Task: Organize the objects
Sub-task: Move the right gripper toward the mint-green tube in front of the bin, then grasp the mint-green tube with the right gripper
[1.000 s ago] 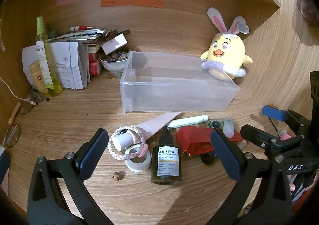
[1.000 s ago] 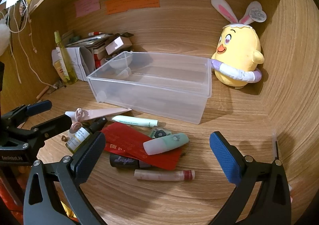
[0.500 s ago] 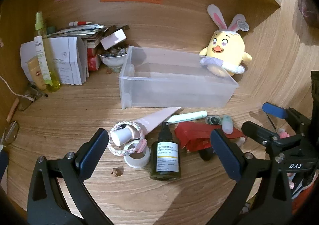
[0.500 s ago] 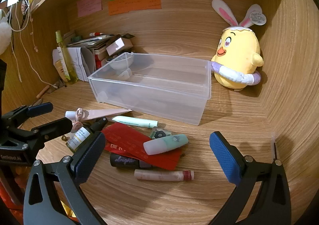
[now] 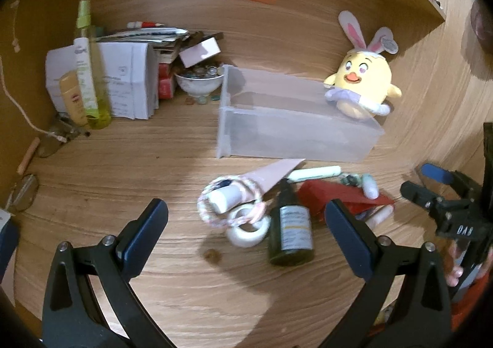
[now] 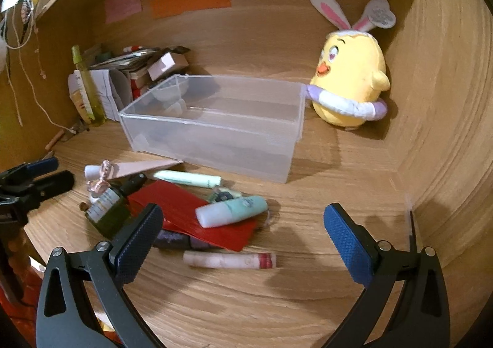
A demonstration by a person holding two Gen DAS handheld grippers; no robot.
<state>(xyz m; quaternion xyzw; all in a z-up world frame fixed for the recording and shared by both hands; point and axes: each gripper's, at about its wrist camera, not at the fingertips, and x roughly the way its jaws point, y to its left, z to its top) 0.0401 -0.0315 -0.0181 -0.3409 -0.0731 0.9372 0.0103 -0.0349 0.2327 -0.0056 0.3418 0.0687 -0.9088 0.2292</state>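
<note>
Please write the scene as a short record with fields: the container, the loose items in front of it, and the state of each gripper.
container: clear plastic bin, looks empty
loose items: dark pump bottle, red packet, mint tube, pale green stick, pink tube, tape roll
item location: on the wooden desk, outside the bin
beside bin: yellow chick plush
left gripper: open, holds nothing
right gripper: open, holds nothing

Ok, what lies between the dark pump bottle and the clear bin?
In the left wrist view, a pink tube lies on the desk between the dark pump bottle and the clear bin, just in front of the bin.
</note>
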